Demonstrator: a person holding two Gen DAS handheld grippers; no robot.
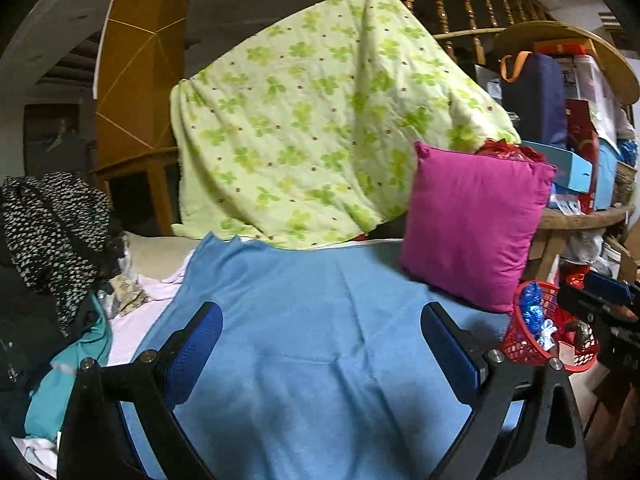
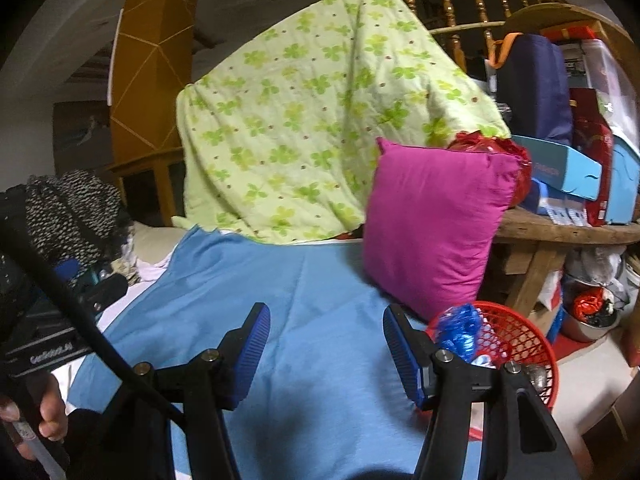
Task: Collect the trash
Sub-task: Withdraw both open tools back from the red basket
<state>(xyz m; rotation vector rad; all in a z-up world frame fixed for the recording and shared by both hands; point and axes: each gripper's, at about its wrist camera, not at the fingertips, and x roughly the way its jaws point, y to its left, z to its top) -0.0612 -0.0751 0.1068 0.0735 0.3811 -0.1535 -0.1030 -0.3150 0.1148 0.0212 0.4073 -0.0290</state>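
Observation:
A red mesh basket [image 1: 532,344] [image 2: 516,340] stands at the right edge of the blue sheet [image 1: 304,320] [image 2: 312,300]. It holds crumpled blue foil wrappers [image 1: 532,308] [image 2: 460,332] and other trash. My left gripper [image 1: 322,344] is open and empty above the sheet. My right gripper [image 2: 326,348] is open and empty, just left of the basket. The right gripper's body shows at the right edge of the left wrist view [image 1: 604,312].
A magenta cushion [image 1: 476,228] [image 2: 436,220] leans beside a green clover-print quilt [image 1: 320,120] [image 2: 316,112]. Clothes pile at the left [image 1: 56,232]. A wooden table [image 2: 560,232] with boxes stands right, with a red wrapper [image 2: 588,304] beneath it.

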